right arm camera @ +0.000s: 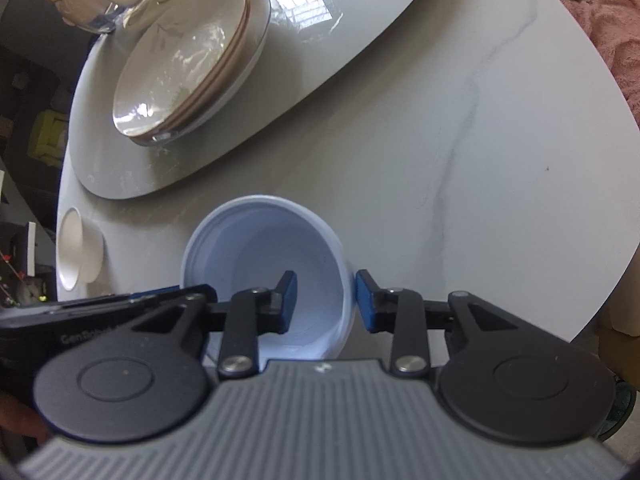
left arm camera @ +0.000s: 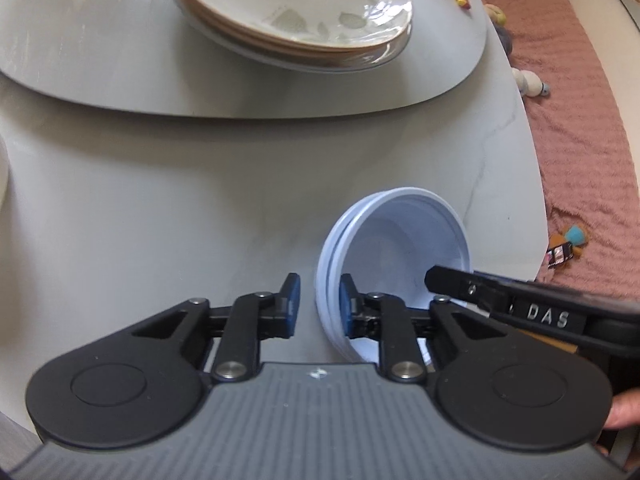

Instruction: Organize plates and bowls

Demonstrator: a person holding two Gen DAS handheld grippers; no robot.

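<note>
From the left wrist, the left gripper [left arm camera: 319, 305] straddles the near-left rim of the pale blue bowls [left arm camera: 394, 258], a nested stack on the marble table [left arm camera: 200, 200]; whether its jaws actually pinch the wall cannot be told. The right gripper's arm, marked "DAS", reaches in over the bowls. A stack of plates [left arm camera: 296, 8] sits on the turntable [left arm camera: 100, 72].

From the right wrist, the right gripper [right arm camera: 325, 300] has one pad inside and one outside the bowls' [right arm camera: 272, 248] right wall, jaws narrowly apart with a slight gap showing. The left tool reads "GenRobot". A white bowl [right arm camera: 78, 248] stands further left.
</note>
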